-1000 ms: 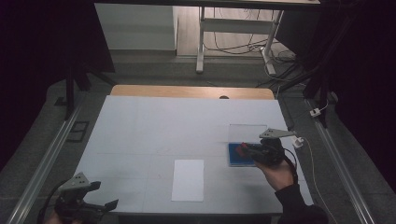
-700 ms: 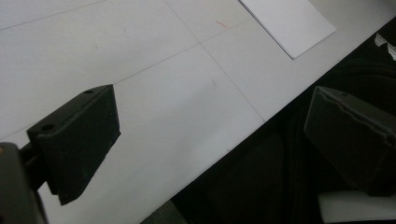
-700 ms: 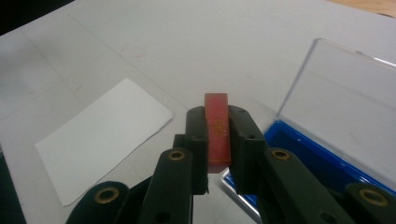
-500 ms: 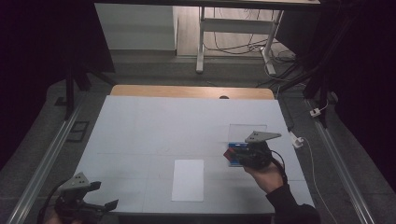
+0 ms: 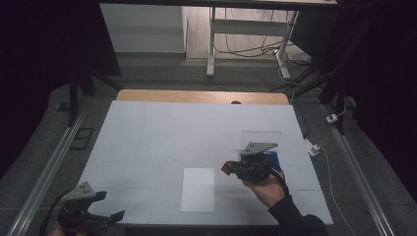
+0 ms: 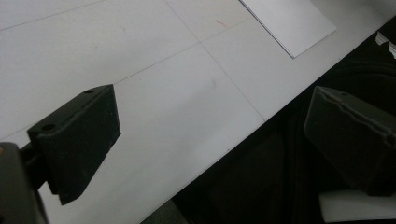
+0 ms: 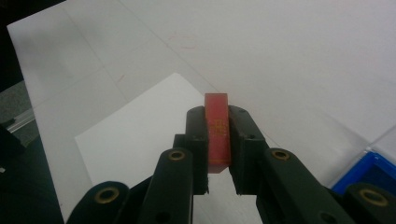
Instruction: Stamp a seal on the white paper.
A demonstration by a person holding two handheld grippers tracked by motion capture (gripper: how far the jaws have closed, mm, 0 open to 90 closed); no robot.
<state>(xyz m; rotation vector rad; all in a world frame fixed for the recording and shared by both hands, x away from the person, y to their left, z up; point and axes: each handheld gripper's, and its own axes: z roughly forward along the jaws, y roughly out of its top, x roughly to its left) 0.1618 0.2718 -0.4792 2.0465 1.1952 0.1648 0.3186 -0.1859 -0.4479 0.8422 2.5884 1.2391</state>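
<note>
- We are looking at the left gripper (image 5: 105,219) at the near left corner of the white table (image 5: 162,132), held low over the table's near edge; its cable trails off to the left.
- In the left gripper view we are seeing its two black jaws standing wide apart with nothing between them, one over the table surface and the other out past the table's edge.
- Moving right, we are finding a white sheet of paper (image 5: 197,189) lying flat near the front edge, near the middle of the table's width.
- Just right of the sheet, the right gripper (image 5: 230,168) is pointing left, carried by a hand (image 5: 265,186) in a dark sleeve.
- In the right gripper view (image 7: 218,154) we are seeing its jaws pressed onto a thin red block (image 7: 217,133), held on edge between the pads and standing above the table, over a corner of the sheet (image 7: 140,130).
- Behind that gripper, a blue tray (image 5: 273,159) is sitting on the table, and a clear rectangular panel (image 5: 260,138) is just beyond it.
</note>
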